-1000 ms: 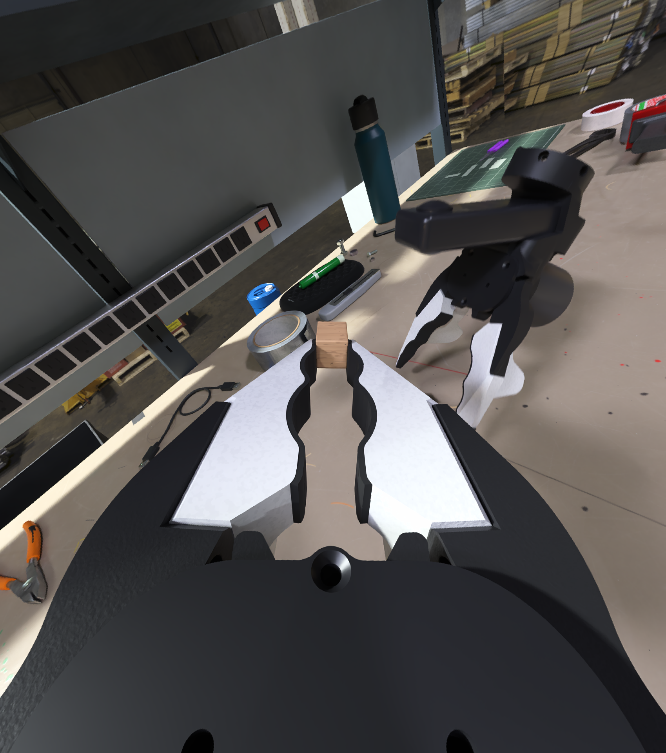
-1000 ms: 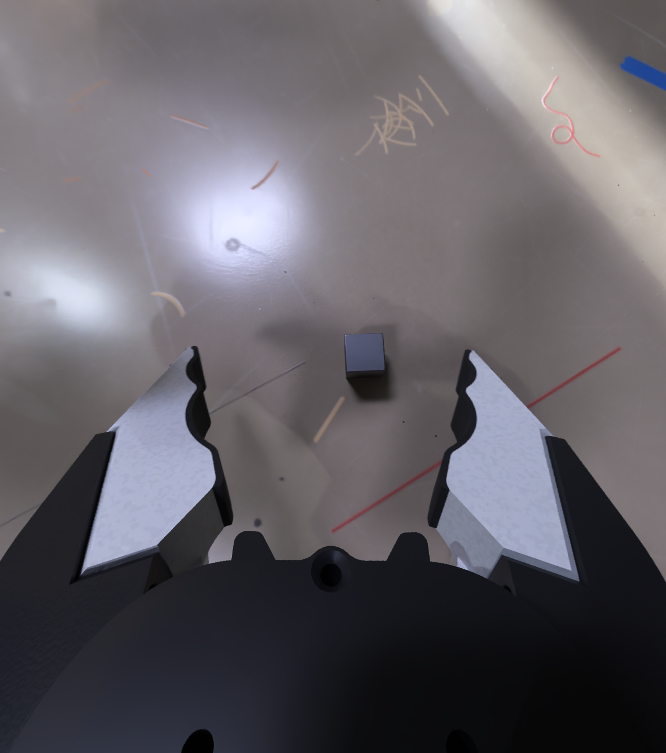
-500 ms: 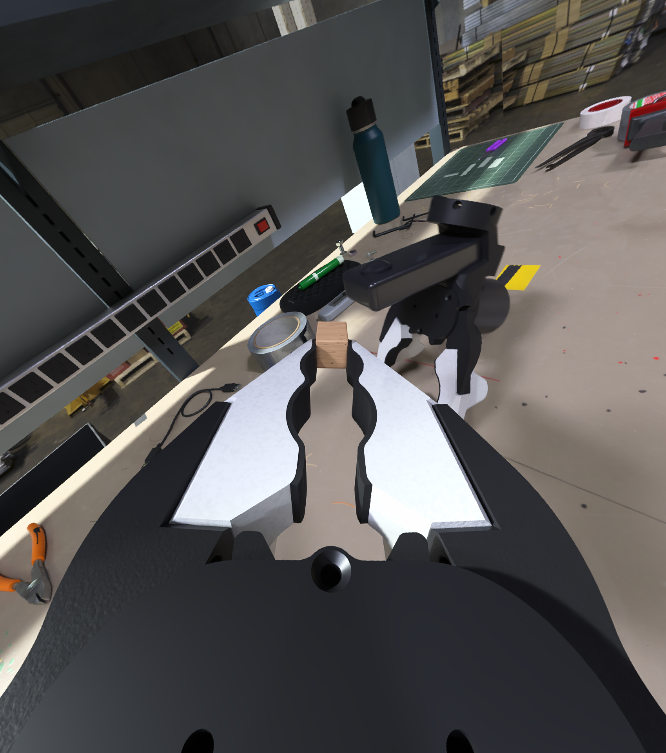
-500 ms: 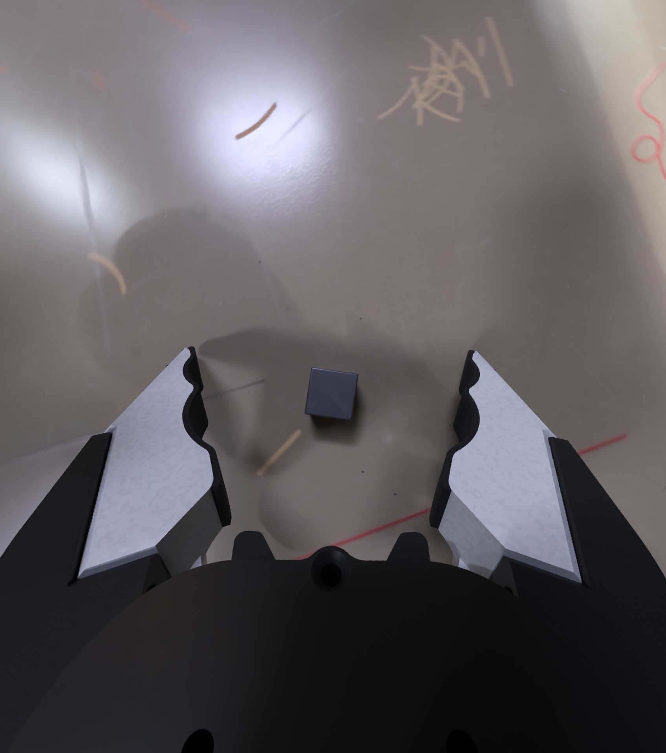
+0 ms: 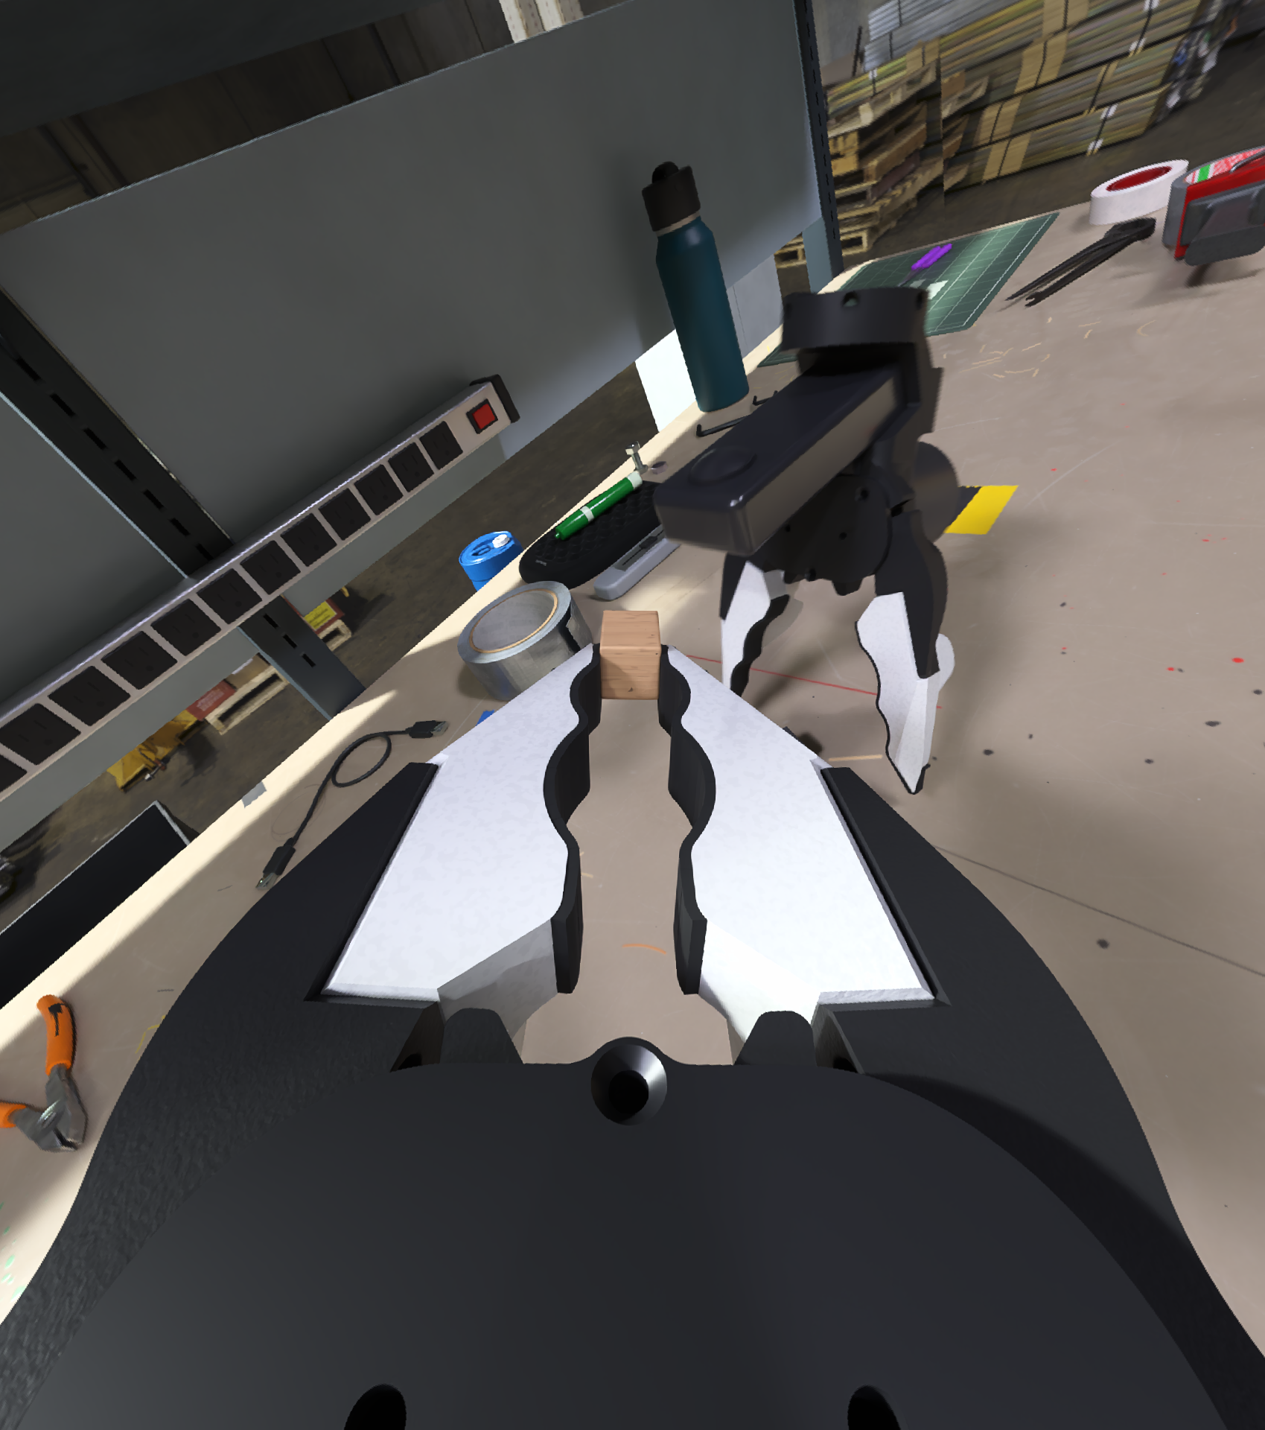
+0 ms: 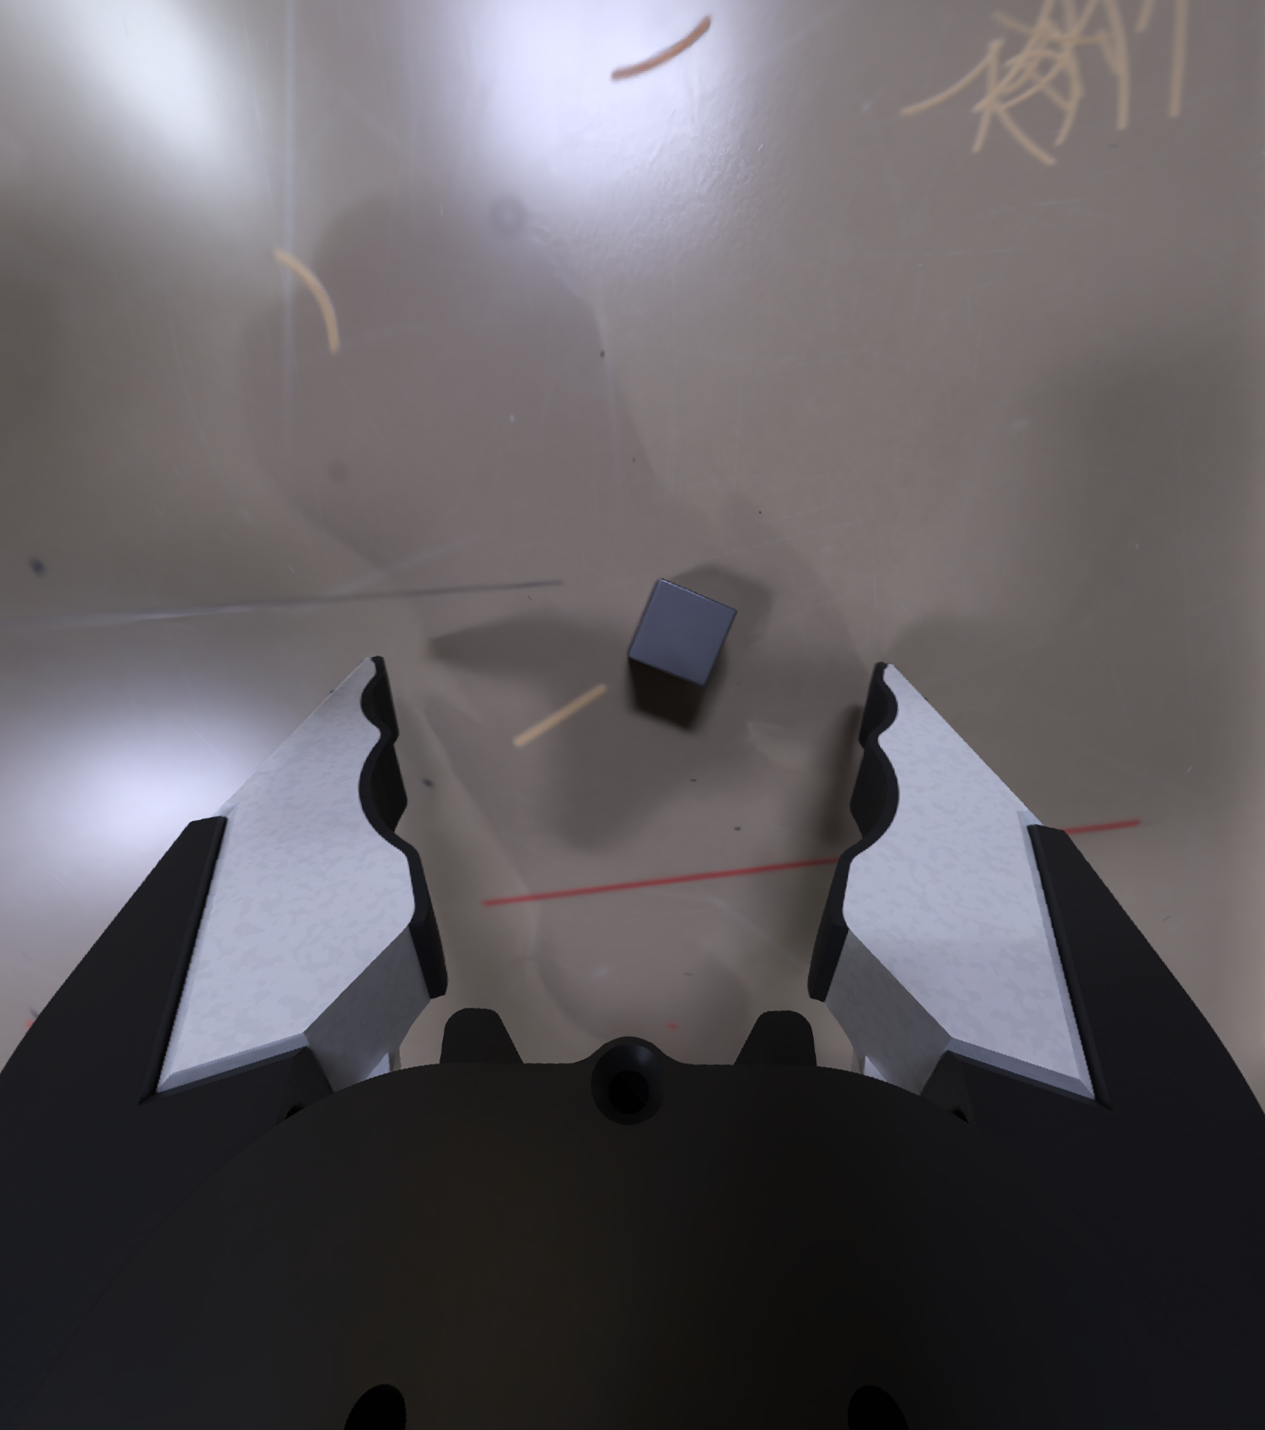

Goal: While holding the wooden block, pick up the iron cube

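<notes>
My left gripper (image 5: pixel 630 658) is shut on the wooden block (image 5: pixel 630 654), a small tan cube pinched at its fingertips above the bench. The iron cube (image 6: pixel 682 632), small and dark grey, sits on the tan bench top in the right wrist view. My right gripper (image 6: pixel 625 675) is open and points down, its fingertips to either side of the cube and a little short of it. In the left wrist view the right gripper (image 5: pixel 826 727) shows just beyond and right of the block, open, tips near the bench. The iron cube is hidden in that view.
A roll of grey tape (image 5: pixel 524 638) stands just left of the wooden block, with a blue cap (image 5: pixel 490 555), a black pad with a green pen (image 5: pixel 598 507) and a teal bottle (image 5: pixel 693 298) behind. A cable (image 5: pixel 339 789) and orange pliers (image 5: pixel 33 1083) lie left. A red tool (image 5: pixel 1263 193) lies far right.
The right gripper has come lower and turned over the iron cube, which now looks larger and rotated between its fingertips. The left gripper and wooden block have stayed put.
</notes>
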Motion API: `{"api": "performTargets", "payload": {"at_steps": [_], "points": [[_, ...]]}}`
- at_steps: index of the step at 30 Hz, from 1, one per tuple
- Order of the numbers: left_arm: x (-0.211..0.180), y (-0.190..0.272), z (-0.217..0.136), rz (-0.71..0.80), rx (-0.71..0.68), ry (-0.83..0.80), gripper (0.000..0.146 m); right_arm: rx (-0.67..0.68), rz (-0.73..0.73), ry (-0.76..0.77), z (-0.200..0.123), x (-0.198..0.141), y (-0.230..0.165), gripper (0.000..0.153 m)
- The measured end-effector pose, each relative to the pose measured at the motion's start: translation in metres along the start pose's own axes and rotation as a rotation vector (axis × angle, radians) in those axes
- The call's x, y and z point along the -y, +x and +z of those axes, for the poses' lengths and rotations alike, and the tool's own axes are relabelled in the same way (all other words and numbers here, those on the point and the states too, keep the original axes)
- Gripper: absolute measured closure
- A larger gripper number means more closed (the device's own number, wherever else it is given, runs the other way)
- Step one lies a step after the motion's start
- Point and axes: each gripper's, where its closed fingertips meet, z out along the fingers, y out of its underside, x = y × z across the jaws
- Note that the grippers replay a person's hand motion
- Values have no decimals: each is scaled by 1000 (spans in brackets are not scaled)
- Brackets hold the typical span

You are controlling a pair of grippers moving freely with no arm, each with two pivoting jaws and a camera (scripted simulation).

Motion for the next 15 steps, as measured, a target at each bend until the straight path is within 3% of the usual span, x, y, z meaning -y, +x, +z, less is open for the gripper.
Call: {"api": "performTargets", "payload": {"at_steps": [4,6,15], "points": [[-2,0,0,-6,-1,-4,133,-63,199,132,-6,11,-7,55],[-3,0,1,-7,-1,-6,133,-122,262,125,-3,6,-2,68],[3,6,0,8,-4,-4,133,-204,336,209,4,7,13,123]]}}
